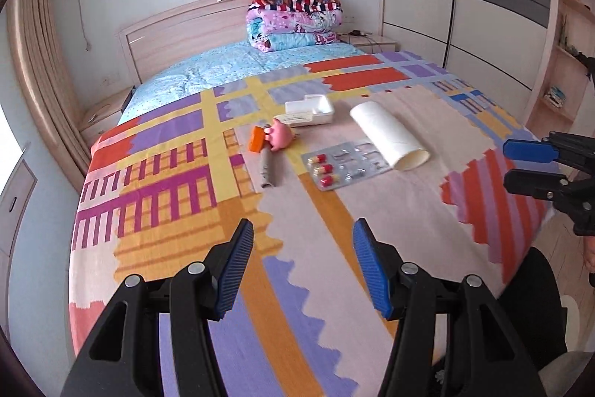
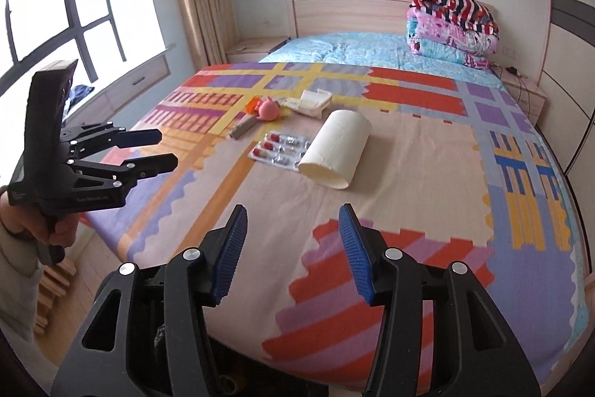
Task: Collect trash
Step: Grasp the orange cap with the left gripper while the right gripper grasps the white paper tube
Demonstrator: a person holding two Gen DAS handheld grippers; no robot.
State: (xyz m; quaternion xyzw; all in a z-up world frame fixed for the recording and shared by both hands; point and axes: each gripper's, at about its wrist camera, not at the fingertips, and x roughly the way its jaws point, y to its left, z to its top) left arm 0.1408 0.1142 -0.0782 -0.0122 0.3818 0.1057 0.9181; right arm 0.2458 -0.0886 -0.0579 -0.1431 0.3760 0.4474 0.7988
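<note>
Approach was the step in hand: both the left gripper (image 1: 303, 266) and right gripper (image 2: 292, 253) hung half-open and empty (bedspread (image 1: 372, 229) beneath). Trash, including the blister pack (image 1: 344, 164) and paper roll (image 1: 388, 134), lay mid-frame; next move called for reaching forward.

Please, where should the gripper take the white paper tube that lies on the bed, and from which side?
Probably best across the middle of the white paper tube, coming from above with the jaws astride its round sides. It lies flat, open end toward the foot of the bed; its left edge overlaps the pill blister, so grip lightly.
</note>
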